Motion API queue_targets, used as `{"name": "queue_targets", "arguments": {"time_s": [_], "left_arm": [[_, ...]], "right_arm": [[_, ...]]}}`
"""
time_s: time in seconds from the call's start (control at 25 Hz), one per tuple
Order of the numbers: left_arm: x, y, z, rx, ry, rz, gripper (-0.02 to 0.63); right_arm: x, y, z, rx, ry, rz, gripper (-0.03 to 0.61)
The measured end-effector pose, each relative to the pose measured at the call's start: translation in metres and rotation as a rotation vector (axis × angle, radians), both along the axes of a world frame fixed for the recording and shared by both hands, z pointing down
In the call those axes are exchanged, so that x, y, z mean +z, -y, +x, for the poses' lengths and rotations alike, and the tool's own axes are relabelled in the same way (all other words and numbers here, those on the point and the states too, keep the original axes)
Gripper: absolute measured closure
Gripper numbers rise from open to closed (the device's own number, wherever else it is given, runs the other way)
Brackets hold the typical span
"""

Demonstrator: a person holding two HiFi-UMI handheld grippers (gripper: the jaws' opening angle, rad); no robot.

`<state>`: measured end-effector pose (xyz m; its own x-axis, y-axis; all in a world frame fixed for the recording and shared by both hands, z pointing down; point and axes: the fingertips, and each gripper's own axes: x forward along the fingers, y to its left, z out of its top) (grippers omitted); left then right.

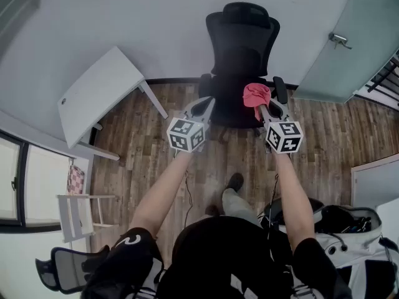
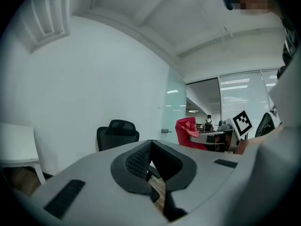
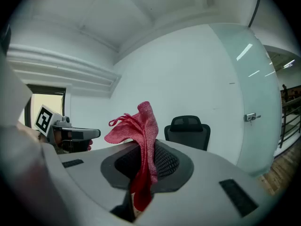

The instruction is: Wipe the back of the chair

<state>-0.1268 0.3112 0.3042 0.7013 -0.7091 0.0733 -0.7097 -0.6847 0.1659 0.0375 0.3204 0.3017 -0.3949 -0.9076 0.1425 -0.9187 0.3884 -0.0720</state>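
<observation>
Red knit cloth (image 3: 141, 131) stands pinched in the right gripper (image 3: 143, 171), whose jaws clamp its lower folds. The left gripper (image 2: 151, 160), held beside it, has its jaws together on nothing. Beyond both, the black office chair (image 1: 242, 48) stands against the white wall (image 1: 124, 17), facing the person and apart from the cloth. Wiping looks not yet begun; the whole backrest is left to do.
</observation>
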Motion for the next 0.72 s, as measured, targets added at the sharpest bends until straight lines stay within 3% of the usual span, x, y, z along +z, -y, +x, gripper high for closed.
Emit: {"name": "queue_targets", "arguments": {"time_s": [0.72], "left_arm": [[0.005,0.127,0.048,-0.047,0.033,-0.021,0.589]], "right_arm": [[-0.003,0.141,0.052,-0.040,0.040,0.011,0.509]]}}
